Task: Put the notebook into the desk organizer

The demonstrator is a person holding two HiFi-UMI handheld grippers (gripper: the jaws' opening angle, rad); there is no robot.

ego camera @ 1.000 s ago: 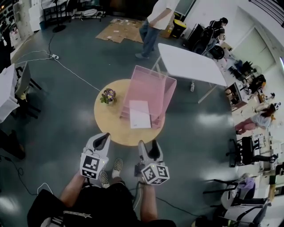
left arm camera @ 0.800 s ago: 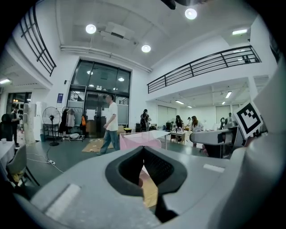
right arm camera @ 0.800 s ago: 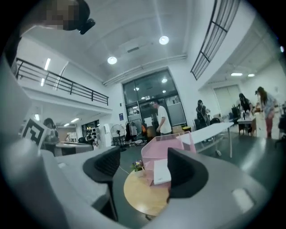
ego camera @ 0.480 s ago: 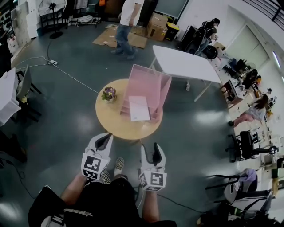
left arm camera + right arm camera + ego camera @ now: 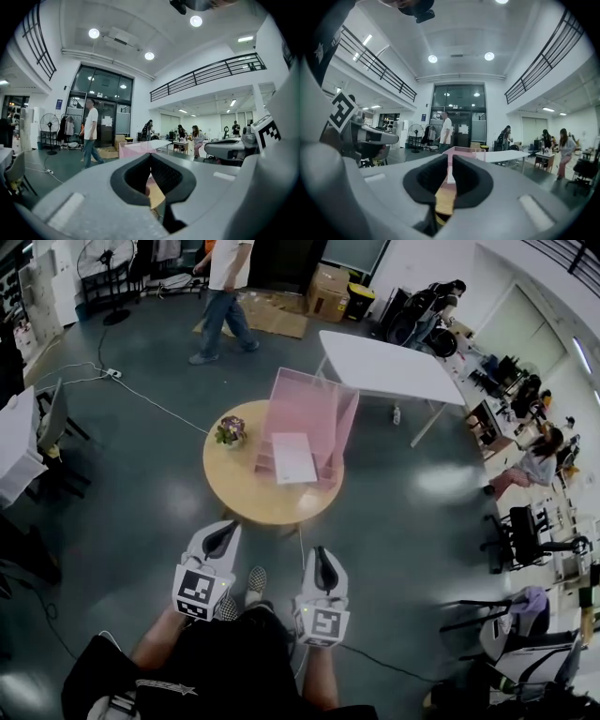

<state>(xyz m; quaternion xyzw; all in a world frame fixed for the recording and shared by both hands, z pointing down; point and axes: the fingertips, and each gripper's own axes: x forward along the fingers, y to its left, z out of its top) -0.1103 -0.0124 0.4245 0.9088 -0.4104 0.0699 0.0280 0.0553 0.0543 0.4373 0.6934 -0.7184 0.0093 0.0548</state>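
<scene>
Notebook (image 5: 294, 457) is seen lying flat in the pink desk organizer (image 5: 317, 401) on the round table (image 5: 234, 487), far side, well apart from both grippers. Left gripper (image 5: 221, 536) is clenched and empty. Right gripper (image 5: 322, 565) jaws have just been closing to a thin slit, with nothing between them.

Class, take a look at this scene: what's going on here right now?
A person holding a gripper in each hand stands a little way off from the round table. On it, a white notebook lies at the open front of the pink desk organizer, apparently in its lower tray, beside a small flower pot. The left gripper is shut and empty. The right gripper has just been closing its fingers, with nothing between them. Neither touches anything.
</scene>
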